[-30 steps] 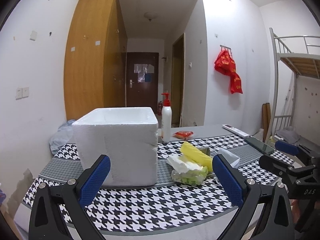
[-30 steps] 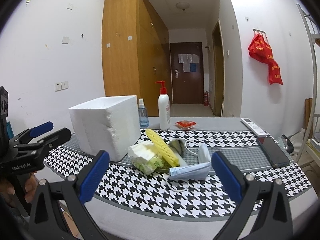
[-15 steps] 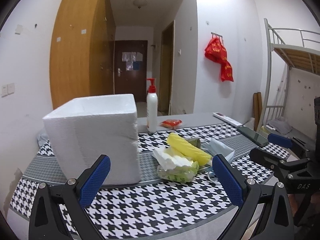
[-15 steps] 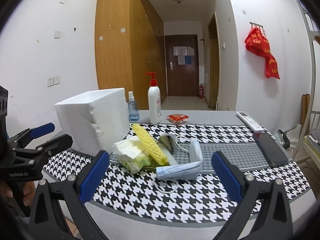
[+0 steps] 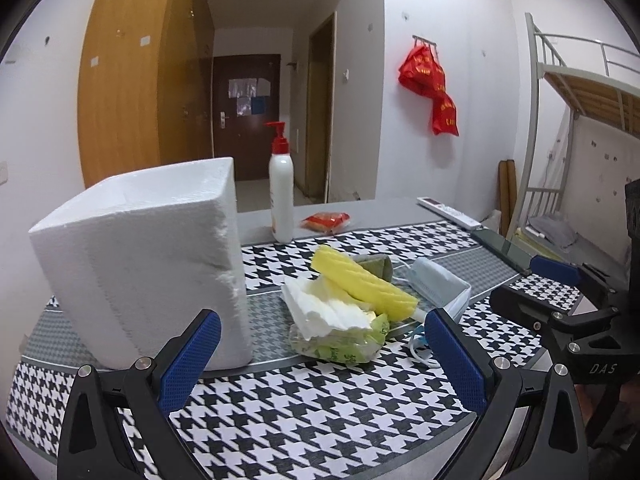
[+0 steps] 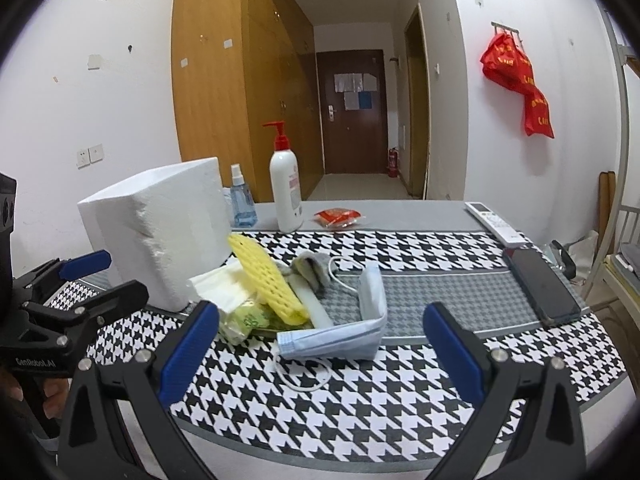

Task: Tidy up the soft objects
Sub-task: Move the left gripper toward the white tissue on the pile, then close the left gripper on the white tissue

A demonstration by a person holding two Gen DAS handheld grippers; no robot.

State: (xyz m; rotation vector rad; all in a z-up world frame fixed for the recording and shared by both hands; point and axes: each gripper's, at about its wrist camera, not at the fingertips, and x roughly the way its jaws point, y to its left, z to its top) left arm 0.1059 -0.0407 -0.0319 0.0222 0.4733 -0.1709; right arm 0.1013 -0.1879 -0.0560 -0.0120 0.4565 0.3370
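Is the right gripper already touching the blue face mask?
Apart. In the right wrist view the right gripper stands open, and patterned tablecloth shows between each blue pad and the blue face mask.

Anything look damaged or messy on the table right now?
Yes. The white foam box has a ragged, chipped front corner edge. Next to it the soft things lie in a loose heap: a yellow sponge leans across tissues, and a face mask sits folded with its ear loop trailing. No spill shows.
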